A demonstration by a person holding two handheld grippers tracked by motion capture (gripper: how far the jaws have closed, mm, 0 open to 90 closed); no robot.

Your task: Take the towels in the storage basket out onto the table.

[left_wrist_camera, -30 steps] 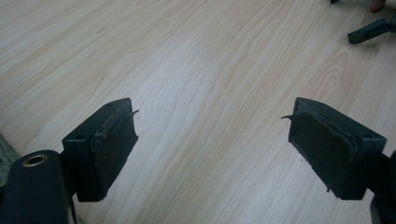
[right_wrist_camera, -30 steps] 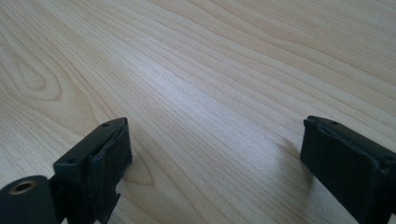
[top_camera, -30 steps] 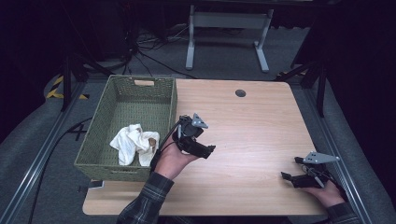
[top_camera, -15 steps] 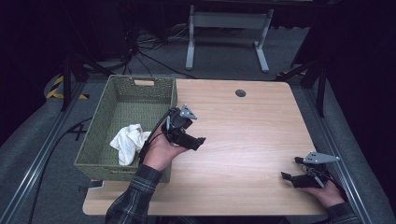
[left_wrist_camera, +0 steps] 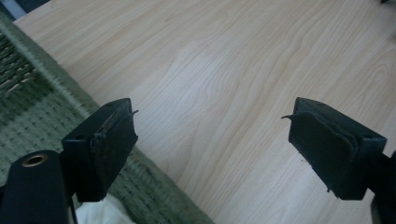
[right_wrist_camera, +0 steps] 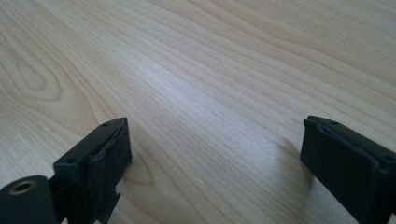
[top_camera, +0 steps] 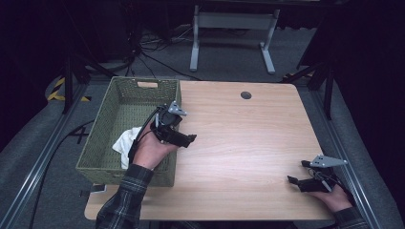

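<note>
white cloth [top_camera: 125, 142] beneath left tool [top_camera: 187, 140]

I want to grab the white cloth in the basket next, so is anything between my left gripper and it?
Nothing visible does. The left gripper hangs open over the basket's right rim, and the white cloth lies uncovered just below it, inside.

The left tongs [left_wrist_camera: 212, 154] stand wide apart with nothing between the pads, above the green woven basket's [left_wrist_camera: 56, 100] rim. A scrap of white cloth [left_wrist_camera: 98, 212] shows below, pale wooden tabletop [left_wrist_camera: 224, 70] beyond.
</note>
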